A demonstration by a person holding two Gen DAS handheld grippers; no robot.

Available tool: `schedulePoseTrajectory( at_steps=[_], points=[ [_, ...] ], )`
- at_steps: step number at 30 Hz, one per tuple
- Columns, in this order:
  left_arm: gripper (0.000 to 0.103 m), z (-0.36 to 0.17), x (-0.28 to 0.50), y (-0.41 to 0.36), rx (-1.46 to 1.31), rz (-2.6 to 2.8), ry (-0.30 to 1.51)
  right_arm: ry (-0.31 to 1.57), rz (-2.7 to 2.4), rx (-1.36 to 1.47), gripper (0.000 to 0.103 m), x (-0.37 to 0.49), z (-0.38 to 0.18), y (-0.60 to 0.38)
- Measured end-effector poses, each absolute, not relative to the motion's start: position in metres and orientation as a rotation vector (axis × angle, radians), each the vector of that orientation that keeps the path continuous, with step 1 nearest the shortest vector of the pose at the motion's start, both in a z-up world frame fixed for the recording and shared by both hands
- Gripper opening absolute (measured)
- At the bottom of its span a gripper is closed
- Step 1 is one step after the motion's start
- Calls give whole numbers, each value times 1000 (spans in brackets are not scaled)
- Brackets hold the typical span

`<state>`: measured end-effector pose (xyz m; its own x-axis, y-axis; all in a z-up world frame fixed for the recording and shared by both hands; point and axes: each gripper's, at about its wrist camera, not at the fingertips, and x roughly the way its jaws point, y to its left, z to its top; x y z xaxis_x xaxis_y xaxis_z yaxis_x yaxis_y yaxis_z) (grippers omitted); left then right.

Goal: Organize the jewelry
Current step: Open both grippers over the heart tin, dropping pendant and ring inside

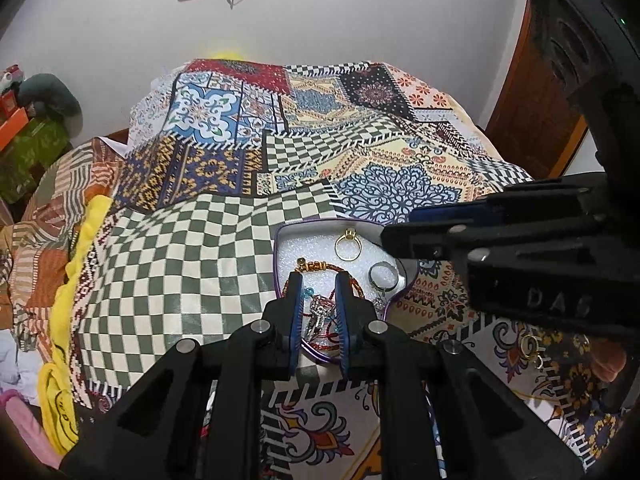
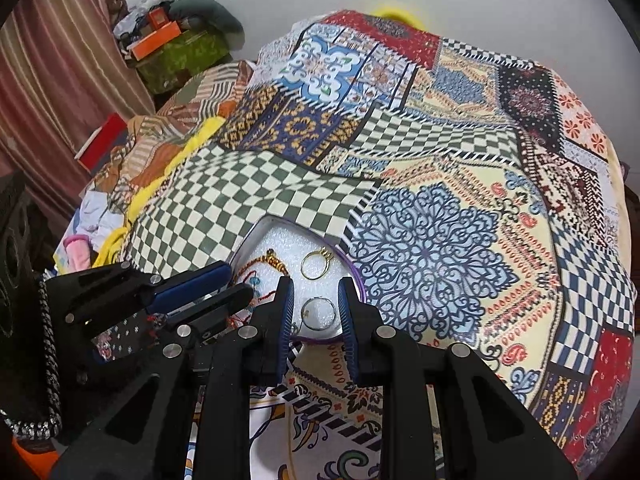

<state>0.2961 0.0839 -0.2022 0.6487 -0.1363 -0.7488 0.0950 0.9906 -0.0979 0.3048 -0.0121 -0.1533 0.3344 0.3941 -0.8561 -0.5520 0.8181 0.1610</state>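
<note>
White foam lines the purple-rimmed jewelry box [image 1: 282,248] we work over; it sits on a patchwork cloth [image 1: 224,236] of checks and florals covering the surface.

Left gripper [image 1: 318,280]: we see its blue-padded fingers [image 1: 295,312] narrowly apart, tips down inside the near end of the box. Between them lies a sparkly silver ring [image 1: 320,308] tangled with a red beaded string [image 1: 352,280]. Whether the pads actually press on the ring, we cannot tell; a gap shows on both sides.

Just beyond the left tips: the string's gold clasp [image 1: 314,267]. Further ahead and slightly right, a gold ring [image 1: 348,245] lies flat on the foam. Right of the tips, a plain silver band [image 1: 383,274] lies near the box's right wall.

Right gripper [image 2: 314,280]: jaws also narrowly apart, nothing gripped as far as we see. The silver band [image 2: 319,313] lies on the foam framed between its fingers, below the tips, not touched by either pad. The gold ring [image 2: 315,264] is just ahead of the tips. The box rim [image 2: 356,276] runs by the right finger.

From the right wrist, the left gripper [image 2: 240,280] comes in from the left, its tips over the red string [image 2: 264,276]. From the left wrist, the right gripper [image 1: 384,236] enters from the right, above the box's far right corner.

Outside the box, off to the right of the left gripper, small gold hoops [image 1: 530,346] lie on the cloth.
</note>
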Motion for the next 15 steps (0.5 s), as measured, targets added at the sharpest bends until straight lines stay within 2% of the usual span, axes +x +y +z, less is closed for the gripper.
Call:
schedulePoseTrajectory(
  at_steps=[2,6,15],
  points=[
    [16,-195,292,85,-56,-128,845,1056,615,-153,27,304,-146,-17],
    [30,-178,281,88,-62,-112,811,1025,605,-138,30,297,-133,-25],
    [33,-147,252,82,-49,-114,779,924,548,-181,30,266,-104,-54]
  ],
)
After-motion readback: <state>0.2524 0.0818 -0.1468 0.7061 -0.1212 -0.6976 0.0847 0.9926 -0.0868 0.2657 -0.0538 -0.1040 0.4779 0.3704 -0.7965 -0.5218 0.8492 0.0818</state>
